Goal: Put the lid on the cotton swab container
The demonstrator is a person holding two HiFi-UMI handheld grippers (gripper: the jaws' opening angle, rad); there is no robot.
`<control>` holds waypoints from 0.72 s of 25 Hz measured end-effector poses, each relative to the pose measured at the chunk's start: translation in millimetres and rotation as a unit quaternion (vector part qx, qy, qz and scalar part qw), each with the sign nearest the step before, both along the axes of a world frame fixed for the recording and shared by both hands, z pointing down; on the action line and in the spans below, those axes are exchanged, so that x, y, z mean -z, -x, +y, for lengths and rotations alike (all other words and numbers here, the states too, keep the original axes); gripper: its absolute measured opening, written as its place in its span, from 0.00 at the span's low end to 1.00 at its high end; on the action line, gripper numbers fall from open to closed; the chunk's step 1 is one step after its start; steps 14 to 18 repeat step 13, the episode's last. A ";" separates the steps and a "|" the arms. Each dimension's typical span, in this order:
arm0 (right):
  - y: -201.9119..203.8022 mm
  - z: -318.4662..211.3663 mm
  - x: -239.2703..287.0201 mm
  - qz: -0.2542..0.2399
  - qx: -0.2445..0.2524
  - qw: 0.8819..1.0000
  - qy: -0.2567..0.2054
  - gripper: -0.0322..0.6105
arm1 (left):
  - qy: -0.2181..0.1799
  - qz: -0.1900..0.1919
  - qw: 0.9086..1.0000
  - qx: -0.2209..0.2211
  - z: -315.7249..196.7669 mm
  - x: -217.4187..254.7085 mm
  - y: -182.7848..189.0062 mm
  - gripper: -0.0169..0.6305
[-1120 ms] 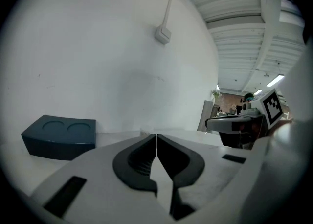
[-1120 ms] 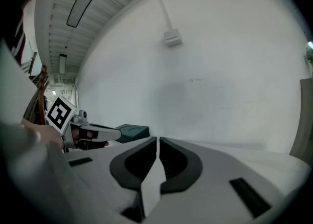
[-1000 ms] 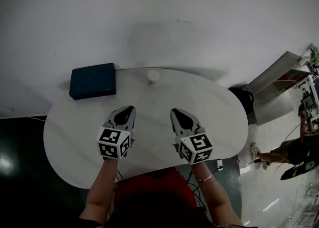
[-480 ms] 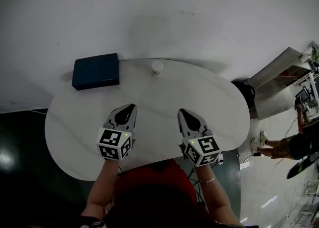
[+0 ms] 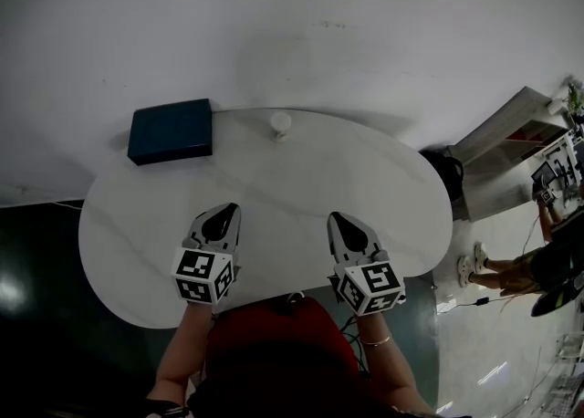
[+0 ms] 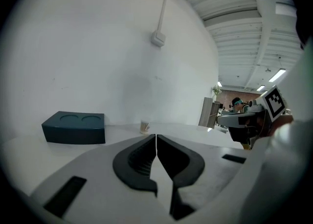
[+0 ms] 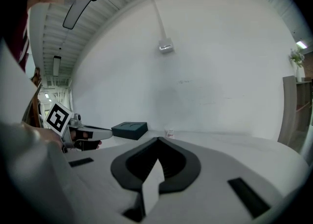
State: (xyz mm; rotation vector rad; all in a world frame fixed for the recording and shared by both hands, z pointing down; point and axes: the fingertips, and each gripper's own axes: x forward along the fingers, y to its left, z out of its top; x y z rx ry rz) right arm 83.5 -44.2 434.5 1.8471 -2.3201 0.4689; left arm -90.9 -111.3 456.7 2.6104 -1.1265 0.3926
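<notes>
Both grippers now sit further back than a second ago: left gripper (image 5: 220,216) and right gripper (image 5: 341,223), jaws closed, empty. The cotton swab container (image 5: 280,123) stands upright far ahead, midway between them, neither nearer.

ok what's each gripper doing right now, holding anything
left gripper: closed, holding nothing
right gripper: closed, holding nothing

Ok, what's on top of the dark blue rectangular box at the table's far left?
Nothing rests on the dark blue rectangular box; its top shows only two shallow round recesses, both empty. Whatever is inside the box is covered and cannot be seen.
</notes>
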 end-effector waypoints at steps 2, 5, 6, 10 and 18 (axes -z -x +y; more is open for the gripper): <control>-3.6 4.4 1.7 -0.001 0.002 1.000 -0.003 0.07 | 0.000 0.005 1.000 0.007 3.9 2.6 -1.8 0.06; -8.5 12.8 3.7 -0.003 0.007 1.000 -0.009 0.07 | -0.003 0.012 1.000 0.016 12.8 8.5 -5.3 0.06; -9.7 14.9 4.8 -0.005 0.009 1.000 -0.012 0.07 | -0.005 0.014 1.000 0.019 15.6 11.0 -5.6 0.06; -17.1 22.9 6.8 -0.007 0.011 1.000 -0.022 0.07 | -0.013 0.018 0.999 0.029 25.3 17.7 -7.4 0.06; -22.5 29.9 5.2 -0.003 0.015 1.000 -0.025 0.07 | -0.016 0.018 0.999 0.034 34.5 18.8 -9.0 0.06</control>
